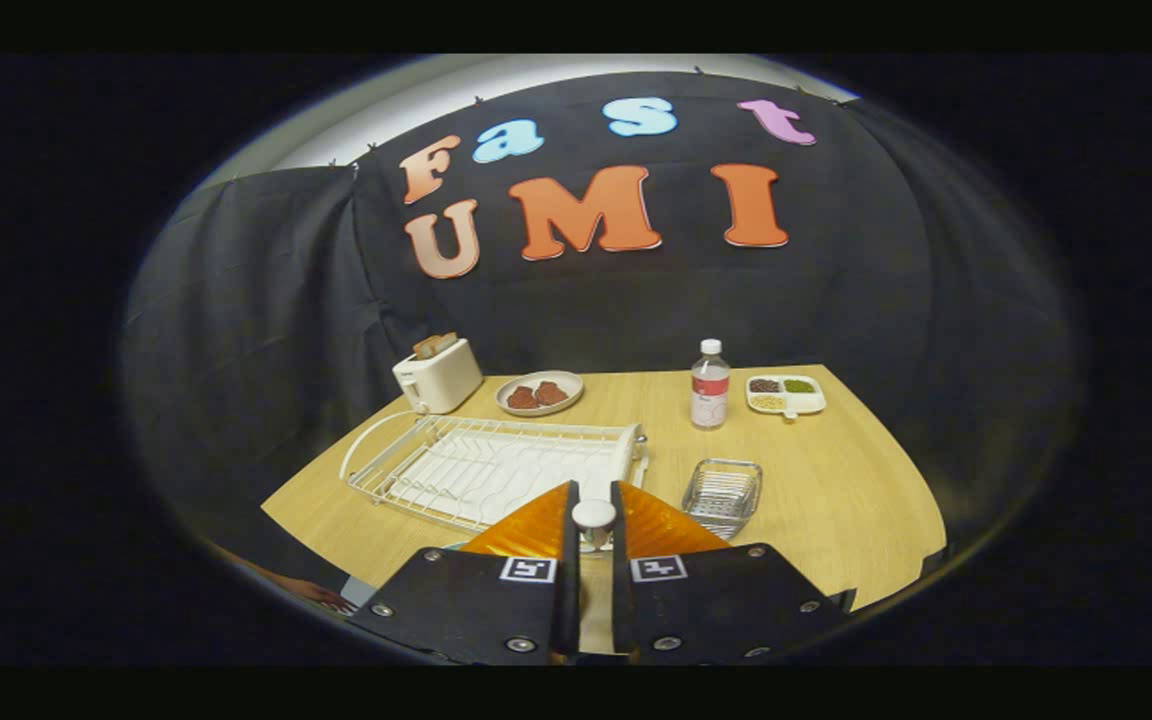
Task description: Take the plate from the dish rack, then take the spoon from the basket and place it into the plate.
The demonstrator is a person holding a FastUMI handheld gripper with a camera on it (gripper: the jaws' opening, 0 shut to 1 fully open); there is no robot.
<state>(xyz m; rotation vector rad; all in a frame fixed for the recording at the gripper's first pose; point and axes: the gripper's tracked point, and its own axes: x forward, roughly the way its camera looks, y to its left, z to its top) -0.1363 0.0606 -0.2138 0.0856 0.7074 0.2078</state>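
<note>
My claw (593, 500) grips a white spoon (593, 517) upright between both fingers, above the worktop (836, 480). Just beyond stand the empty dish rack (496, 465) and wire basket (723, 493).

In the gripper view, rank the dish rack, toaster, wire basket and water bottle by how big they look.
1. dish rack, by far the largest
2. toaster
3. wire basket
4. water bottle

Toaster and basket look close; the basket sits nearer the camera, so that pair is unsure. The gripper holds a white spoon handle.
</note>
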